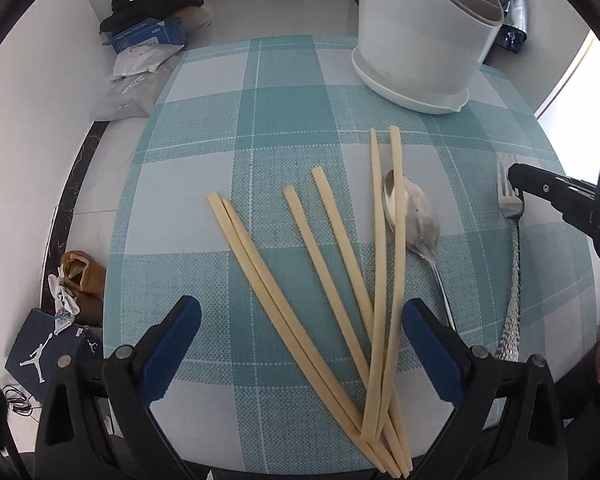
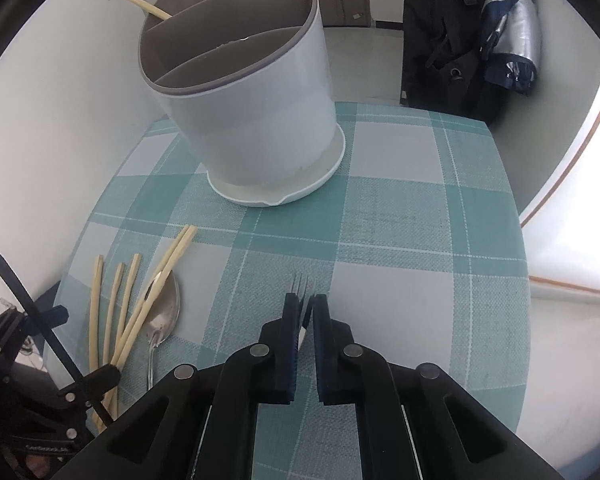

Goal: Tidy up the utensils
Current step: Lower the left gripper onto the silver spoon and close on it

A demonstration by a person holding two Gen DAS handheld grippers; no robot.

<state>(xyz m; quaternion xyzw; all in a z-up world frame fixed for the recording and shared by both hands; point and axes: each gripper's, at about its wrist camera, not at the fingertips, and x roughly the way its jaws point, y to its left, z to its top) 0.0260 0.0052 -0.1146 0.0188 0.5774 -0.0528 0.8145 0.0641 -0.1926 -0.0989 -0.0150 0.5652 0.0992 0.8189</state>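
Several pale chopsticks [image 1: 332, 292] lie fanned out on the plaid tablecloth [image 1: 260, 120], and my left gripper [image 1: 300, 320] hovers open over their near ends, a blue pad on each side. A metal spoon [image 1: 414, 216] lies under two of the chopsticks. Further right lies the fork [image 1: 514, 248], with my right gripper [image 1: 515, 179] at its neck. In the right wrist view the right gripper [image 2: 305, 308] is shut on the fork [image 2: 302, 282], whose tines stick out past the fingertips. The white divided utensil holder [image 2: 240, 100] stands behind, with chopsticks [image 2: 148, 6] in its far compartment.
The holder [image 1: 420, 40] sits on a white saucer near the table's far edge. Bags, boxes and clothes [image 1: 148, 36] lie on the floor left of the table. A dark bag and a silver cover [image 2: 508, 32] stand beyond the far right corner.
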